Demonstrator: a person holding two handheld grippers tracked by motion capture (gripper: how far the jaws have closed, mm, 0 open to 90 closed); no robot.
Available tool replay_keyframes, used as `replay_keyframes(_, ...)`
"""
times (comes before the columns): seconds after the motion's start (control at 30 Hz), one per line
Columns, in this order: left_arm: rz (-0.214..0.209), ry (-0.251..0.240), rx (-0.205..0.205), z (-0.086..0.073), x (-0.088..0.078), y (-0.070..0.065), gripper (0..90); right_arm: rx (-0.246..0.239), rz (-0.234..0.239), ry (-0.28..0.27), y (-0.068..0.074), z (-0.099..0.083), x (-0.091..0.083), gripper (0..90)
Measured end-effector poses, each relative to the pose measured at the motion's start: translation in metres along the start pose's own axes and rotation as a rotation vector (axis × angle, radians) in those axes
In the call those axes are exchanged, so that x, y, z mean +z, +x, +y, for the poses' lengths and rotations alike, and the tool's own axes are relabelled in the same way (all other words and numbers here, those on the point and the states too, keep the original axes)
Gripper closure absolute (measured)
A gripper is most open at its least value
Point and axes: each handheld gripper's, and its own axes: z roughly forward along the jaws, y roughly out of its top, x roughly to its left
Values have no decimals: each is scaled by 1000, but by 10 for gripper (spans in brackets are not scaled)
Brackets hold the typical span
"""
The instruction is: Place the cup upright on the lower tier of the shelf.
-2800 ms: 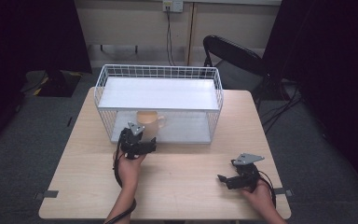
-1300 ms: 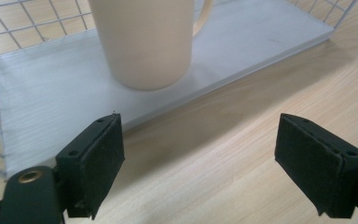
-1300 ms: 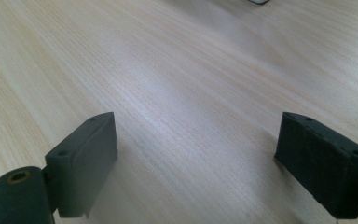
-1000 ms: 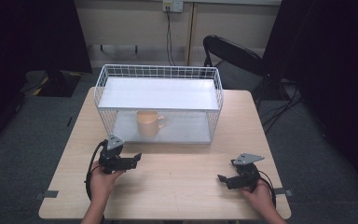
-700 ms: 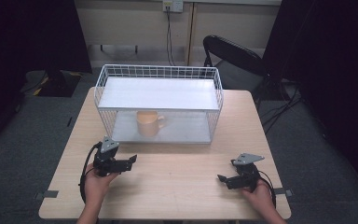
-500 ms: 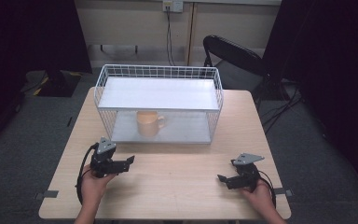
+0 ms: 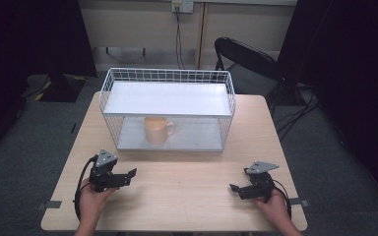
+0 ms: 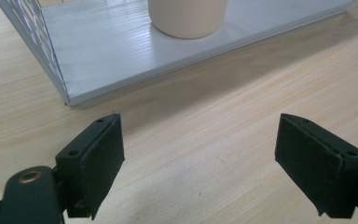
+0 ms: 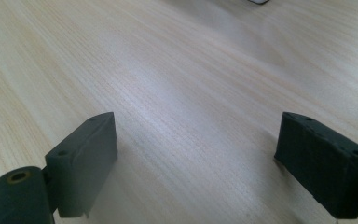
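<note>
a pale wooden table carries everything here. toward its far side stands a white wire basket rack with a flat white top shelf and a white floor board below. on that lower board, a little left of centre, sits an orange-tan mug, upright, its handle pointing to the right in the high view; in the left gripper view its base shows at the top edge, well inside the front lip of the board.

the left gripper rests low over the near left part of the table, held in a hand, jaws spread wide with bare wood between the pads, gripping nothing. it points roughly toward the rack's near left corner and is apart from the mug.

the right gripper lies at the near right in the other hand, jaws likewise released and wide apart over plain tabletop; whether its pads touch the wood is hard to say.
</note>
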Motion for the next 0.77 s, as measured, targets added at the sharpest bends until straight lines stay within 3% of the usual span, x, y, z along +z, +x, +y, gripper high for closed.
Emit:
replay_keyframes(0.3,3,22,7,-11,1,3,155,0,0,0,0,0,0,119)
replay_keyframes(0.47,33,44,12,-17,1,7,155,0,0,0,0,0,0,119)
replay_keyframes(0.77,49,61,8,-20,1,10,154,0,-1,-1,0,0,0,119)
